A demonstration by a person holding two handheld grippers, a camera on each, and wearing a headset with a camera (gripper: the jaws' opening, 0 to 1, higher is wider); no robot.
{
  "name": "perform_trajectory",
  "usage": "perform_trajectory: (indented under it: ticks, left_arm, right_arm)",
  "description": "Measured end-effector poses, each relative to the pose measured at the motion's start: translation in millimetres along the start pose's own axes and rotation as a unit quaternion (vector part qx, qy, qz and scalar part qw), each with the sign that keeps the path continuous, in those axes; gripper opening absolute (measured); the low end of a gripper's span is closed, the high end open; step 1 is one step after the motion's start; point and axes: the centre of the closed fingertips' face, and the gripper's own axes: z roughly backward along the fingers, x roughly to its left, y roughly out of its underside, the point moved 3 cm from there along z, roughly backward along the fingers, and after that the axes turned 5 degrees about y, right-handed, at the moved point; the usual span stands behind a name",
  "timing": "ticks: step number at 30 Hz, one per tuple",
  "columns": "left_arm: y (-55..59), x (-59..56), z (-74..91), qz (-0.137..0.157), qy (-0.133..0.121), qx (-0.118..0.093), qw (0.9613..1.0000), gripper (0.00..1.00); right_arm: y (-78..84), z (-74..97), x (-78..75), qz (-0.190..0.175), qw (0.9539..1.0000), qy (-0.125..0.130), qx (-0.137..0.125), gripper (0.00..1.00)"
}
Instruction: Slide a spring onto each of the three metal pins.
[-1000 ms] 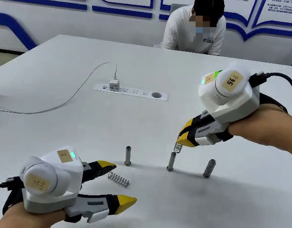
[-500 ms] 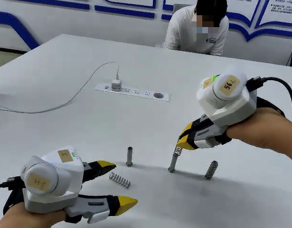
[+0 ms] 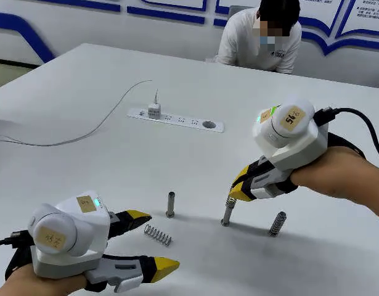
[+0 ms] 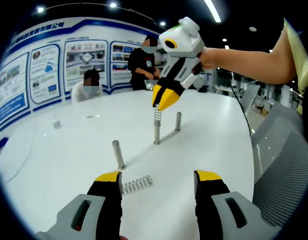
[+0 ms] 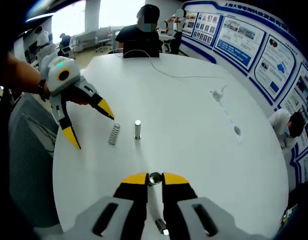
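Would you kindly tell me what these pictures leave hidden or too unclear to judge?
1. Right gripper view: the jaws of the right gripper cover most of the held spring, so how far it sits down the middle pin is hidden.
2. Head view: the far spring covers its pin; too small to tell whether it is fully seated.
3. Head view: the body of the left gripper is cut off by the bottom edge.
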Motion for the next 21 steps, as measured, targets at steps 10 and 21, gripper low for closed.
perform_trajectory:
  ticks: [10,21]
  left_arm:
    - [1.4,0.1,0.0,0.001,0.0,0.001,1.0,0.59]
    - [2.9,0.8,-0.3,0.003,-0.001,0.001,1.0,0.58]
  right_arm:
    - [7.6,-13.4,3.2,-0.006,0.9999,-0.001,0.009,0.12]
    - [15.6,-26.0,6.3,-0.014,0.9997,-0.003,0.02,0.12]
